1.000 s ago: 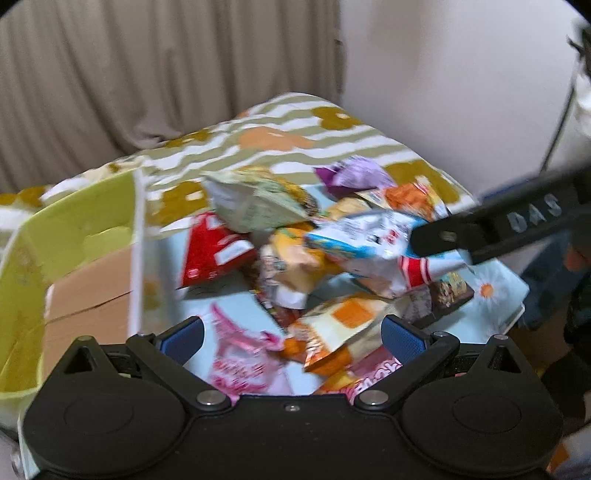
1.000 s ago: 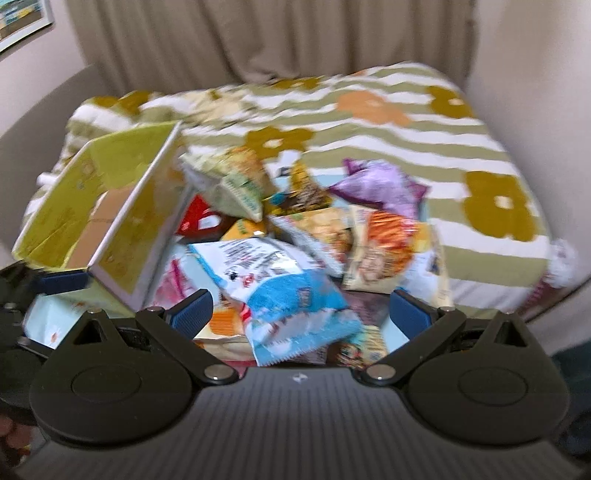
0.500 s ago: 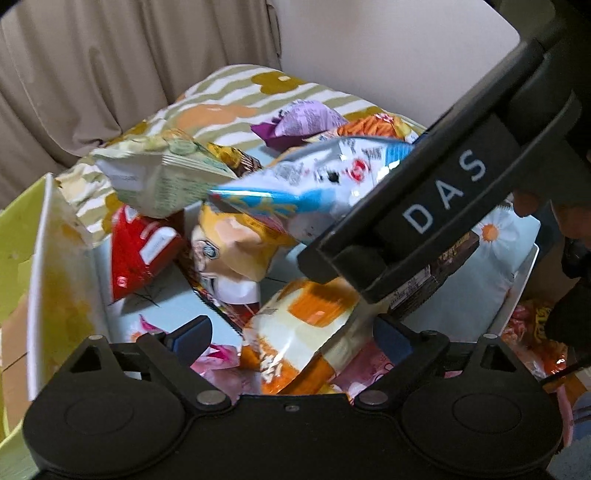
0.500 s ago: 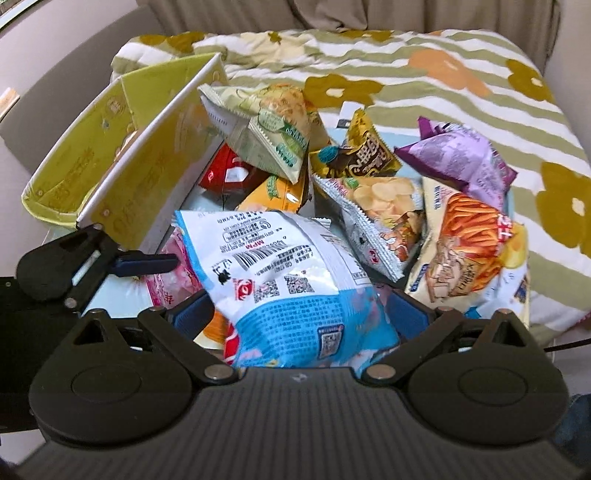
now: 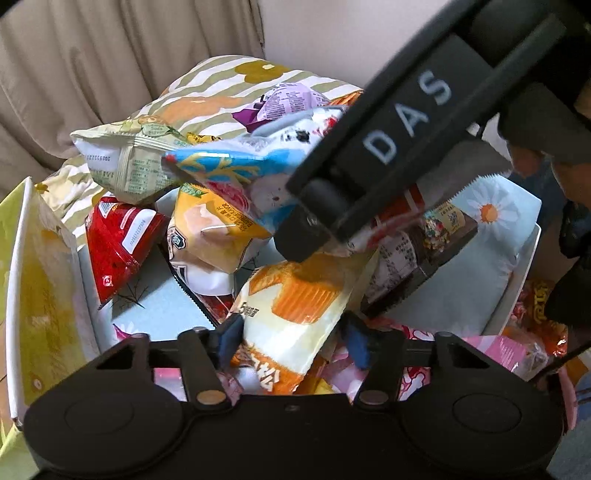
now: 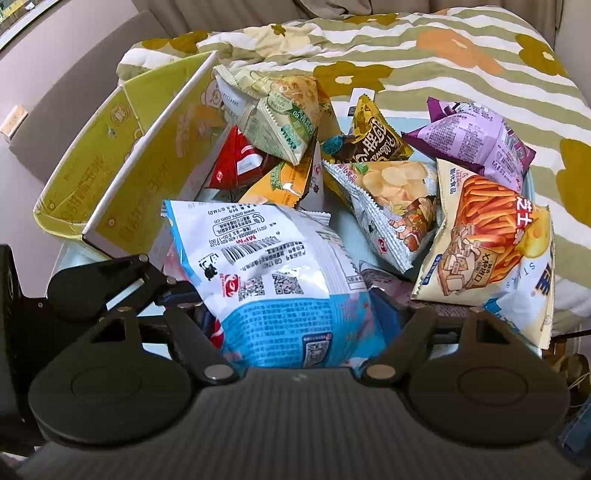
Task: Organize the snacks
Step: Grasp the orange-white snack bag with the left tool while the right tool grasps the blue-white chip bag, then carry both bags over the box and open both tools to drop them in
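Snacks [image 6: 373, 177] lie heaped ahead of both sets of jaws on a pale blue daisy-print surface [image 5: 495, 229], which sits against a bed under a striped flower-pattern blanket [image 6: 461, 85]. Beyond the bed I see a beige curtain [image 5: 110, 55] and a plain wall [image 5: 317, 33]. An open yellow box [image 6: 96, 162] stands to the left of the heap, its white-edged flap leaning toward the packets.

Right gripper [image 6: 303, 306]: I read its jaws as having just been closing, and they now stand at a medium gap with the blue-and-white bag [image 6: 273, 266] between them. The bag is the largest item near me. Its long axis runs straight away from the jaws, printed back face up, blue end nearest the gripper, white end pointing toward the heap. I cannot tell for certain that the pads press it, as the bag hides them.

Left gripper [image 5: 291, 341]: its jaws have also just been closing and are now narrow, clamped on the lower end of the orange-and-cream packet [image 5: 295, 317]. That packet's long axis tilts up and to the right from the jaws, its far end under the right gripper's black body.

Ahead of the right jaws and to the right lies an orange stick-snack bag [image 6: 487, 240]; beyond it a purple bag [image 6: 476, 144]. A pale green bag [image 6: 273, 110] tops the far side of the heap, and a red packet [image 5: 122, 240] lies beside the box flap.
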The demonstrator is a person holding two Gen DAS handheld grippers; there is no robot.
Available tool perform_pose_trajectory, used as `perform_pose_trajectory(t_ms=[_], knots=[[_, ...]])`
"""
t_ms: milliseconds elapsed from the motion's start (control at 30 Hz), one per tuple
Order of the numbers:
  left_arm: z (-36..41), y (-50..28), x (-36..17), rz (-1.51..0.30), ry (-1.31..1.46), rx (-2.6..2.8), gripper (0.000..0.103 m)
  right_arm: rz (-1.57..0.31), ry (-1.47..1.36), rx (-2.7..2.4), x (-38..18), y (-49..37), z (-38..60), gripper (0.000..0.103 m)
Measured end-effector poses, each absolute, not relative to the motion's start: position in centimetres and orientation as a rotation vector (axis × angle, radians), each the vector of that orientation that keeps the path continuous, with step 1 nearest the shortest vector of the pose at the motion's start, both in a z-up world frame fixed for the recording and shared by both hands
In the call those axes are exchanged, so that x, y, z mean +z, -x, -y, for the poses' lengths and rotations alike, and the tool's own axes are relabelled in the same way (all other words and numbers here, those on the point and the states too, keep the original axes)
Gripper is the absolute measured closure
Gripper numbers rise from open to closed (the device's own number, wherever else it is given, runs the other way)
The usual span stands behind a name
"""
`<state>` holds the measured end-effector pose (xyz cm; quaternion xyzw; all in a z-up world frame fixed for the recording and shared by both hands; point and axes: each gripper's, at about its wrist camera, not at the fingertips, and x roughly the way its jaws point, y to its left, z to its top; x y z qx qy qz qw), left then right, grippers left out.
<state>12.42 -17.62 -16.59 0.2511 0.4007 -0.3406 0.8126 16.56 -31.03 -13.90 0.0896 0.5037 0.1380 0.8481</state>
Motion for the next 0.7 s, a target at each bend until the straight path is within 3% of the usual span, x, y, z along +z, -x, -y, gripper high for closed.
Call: perform_pose_trajectory(t_ms=[300, 700], knots=[[17.0, -11.5, -15.8, -0.829, -0.557, -0.737, 0.057, -1.039, -0.223, 0.283, -12.6, -16.2, 31.7, 0.013], [15.8, -10.2, -12.5, -0.759, -0.507, -0.716, 0.059, -0.972, -0.234, 0.26, -9.3, -15.7, 32.4, 0.013]])
